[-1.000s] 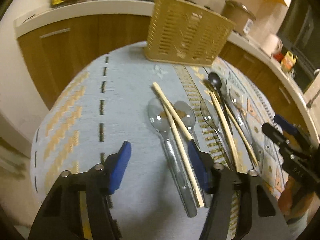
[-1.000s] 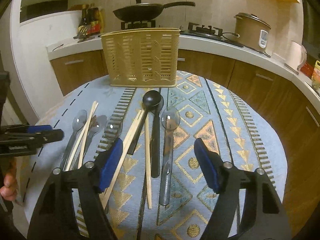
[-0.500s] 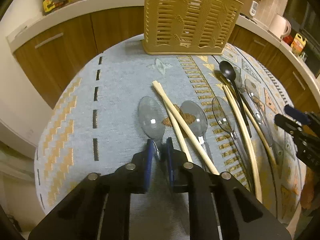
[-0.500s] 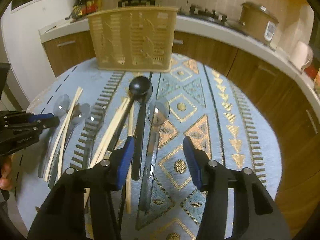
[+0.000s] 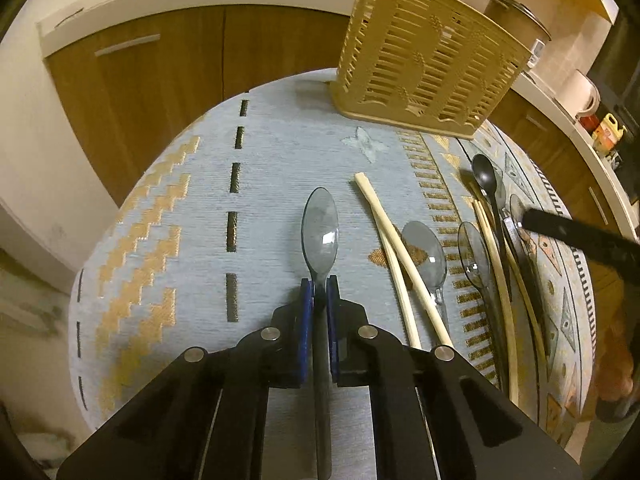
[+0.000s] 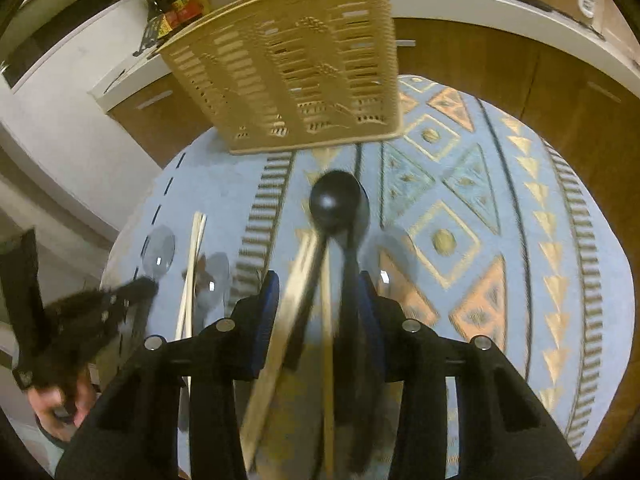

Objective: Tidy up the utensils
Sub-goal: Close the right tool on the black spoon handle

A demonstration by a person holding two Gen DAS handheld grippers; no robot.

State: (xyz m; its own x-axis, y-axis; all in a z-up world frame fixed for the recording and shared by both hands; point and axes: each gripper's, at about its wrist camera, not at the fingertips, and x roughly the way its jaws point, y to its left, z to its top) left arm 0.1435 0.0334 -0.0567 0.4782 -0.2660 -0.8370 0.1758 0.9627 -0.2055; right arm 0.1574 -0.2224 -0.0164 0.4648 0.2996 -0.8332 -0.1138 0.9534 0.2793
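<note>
My left gripper is shut on the neck of a clear plastic spoon, whose bowl points toward the beige slotted basket. To its right lie a pair of chopsticks, two more clear spoons, a black spoon and more chopsticks. My right gripper straddles the black spoon and a chopstick. Its jaws are closing around them, and motion blur hides any firm contact. The left gripper shows blurred at the left edge of the right wrist view.
The patterned blue cloth covers a round table with wooden cabinets behind it. The basket stands at the far edge. A hand holds the left tool. Bottles sit on the counter.
The left gripper went from wide open to shut on the clear spoon, now apart from the chopsticks. The right gripper narrowed and moved forward over the black spoon and chopsticks.
</note>
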